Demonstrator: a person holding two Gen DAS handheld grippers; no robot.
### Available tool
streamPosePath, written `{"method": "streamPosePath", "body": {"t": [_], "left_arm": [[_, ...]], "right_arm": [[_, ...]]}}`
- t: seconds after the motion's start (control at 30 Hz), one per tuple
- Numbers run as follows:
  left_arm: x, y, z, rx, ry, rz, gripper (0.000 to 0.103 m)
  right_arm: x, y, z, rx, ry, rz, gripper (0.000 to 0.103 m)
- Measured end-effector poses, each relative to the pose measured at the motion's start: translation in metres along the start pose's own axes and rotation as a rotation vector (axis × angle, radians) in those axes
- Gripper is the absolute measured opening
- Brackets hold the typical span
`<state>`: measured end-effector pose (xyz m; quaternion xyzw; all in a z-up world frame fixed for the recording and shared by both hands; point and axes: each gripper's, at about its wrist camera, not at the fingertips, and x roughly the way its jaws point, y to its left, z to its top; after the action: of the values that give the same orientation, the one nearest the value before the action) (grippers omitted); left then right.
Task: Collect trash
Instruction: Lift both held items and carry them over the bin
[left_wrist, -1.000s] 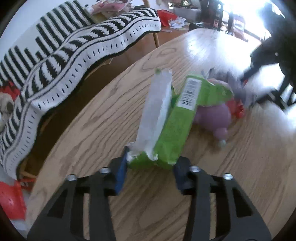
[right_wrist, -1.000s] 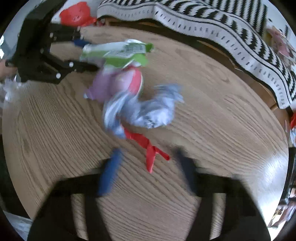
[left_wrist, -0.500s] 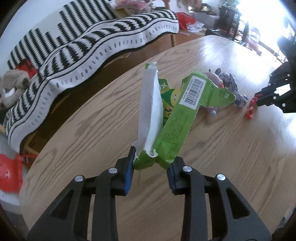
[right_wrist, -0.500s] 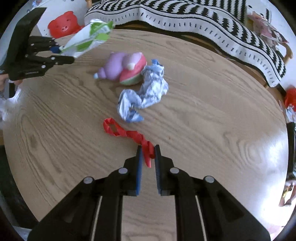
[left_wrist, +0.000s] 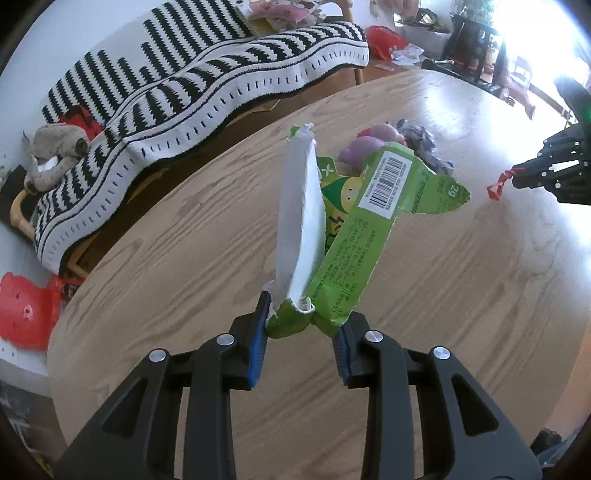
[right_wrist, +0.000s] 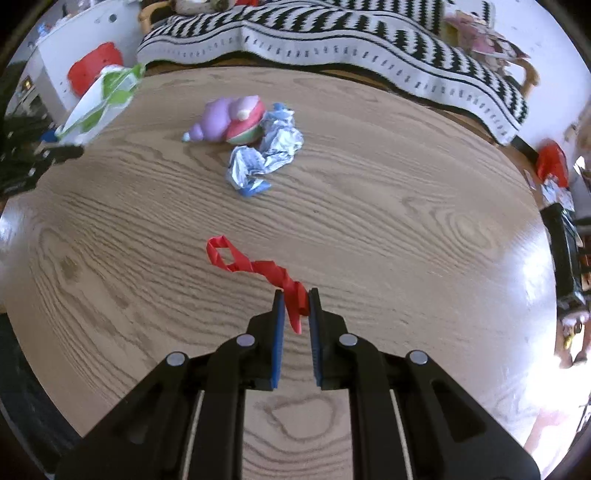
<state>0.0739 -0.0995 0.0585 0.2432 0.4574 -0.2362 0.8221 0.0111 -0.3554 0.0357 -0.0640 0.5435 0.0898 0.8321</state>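
Round wooden worktop (right_wrist: 369, 229) carrying what is left: a purple toy (right_wrist: 225, 120) and a crumpled foil wrapper (right_wrist: 266, 155), touching, toward the far edge by the striped blanket (right_wrist: 332, 33).

Left hand-held gripper (left_wrist: 300, 332) is pinching the torn green carton (left_wrist: 354, 236) by its bottom end, clear of the wood. Carton looks floppy; best carried upright and unhurried.

Right hand-held gripper (right_wrist: 294, 306), jaws narrow, is clamping one end of the red ribbon (right_wrist: 255, 266); the rest is trailing free. Lifting high should be keeping the tail from snagging.

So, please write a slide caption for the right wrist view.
Right gripper pinches a red ribbon above the wooden table.
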Motion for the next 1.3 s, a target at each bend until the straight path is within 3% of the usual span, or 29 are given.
{"method": "streamPosePath", "body": {"t": [0.17, 0.43, 0.67, 0.9, 1.07, 1.3], "left_arm": [[-0.023, -0.015, -0.013, -0.016, -0.021, 0.006, 0.030], [-0.079, -0.079, -0.032, -0.004, -0.095, -0.080, 0.030], [-0.105, -0.181, -0.065, 0.057, -0.106, -0.197, 0.030], [-0.113, -0.279, -0.090, 0.112, -0.089, -0.389, 0.030], [-0.080, -0.345, -0.112, 0.209, 0.048, -0.481, 0.030], [-0.014, -0.402, -0.132, 0.332, 0.167, -0.445, 0.030]], "right_arm": [[-0.029, 0.002, -0.017, 0.032, -0.045, -0.028, 0.013], [-0.102, -0.003, -0.078, 0.110, -0.162, -0.058, 0.013], [-0.154, -0.029, -0.172, 0.210, -0.179, -0.106, 0.013], [-0.184, -0.043, -0.278, 0.326, -0.191, -0.157, 0.013], [-0.158, -0.042, -0.347, 0.462, -0.163, -0.103, 0.013], [-0.078, -0.052, -0.407, 0.649, -0.085, -0.032, 0.013]]}}
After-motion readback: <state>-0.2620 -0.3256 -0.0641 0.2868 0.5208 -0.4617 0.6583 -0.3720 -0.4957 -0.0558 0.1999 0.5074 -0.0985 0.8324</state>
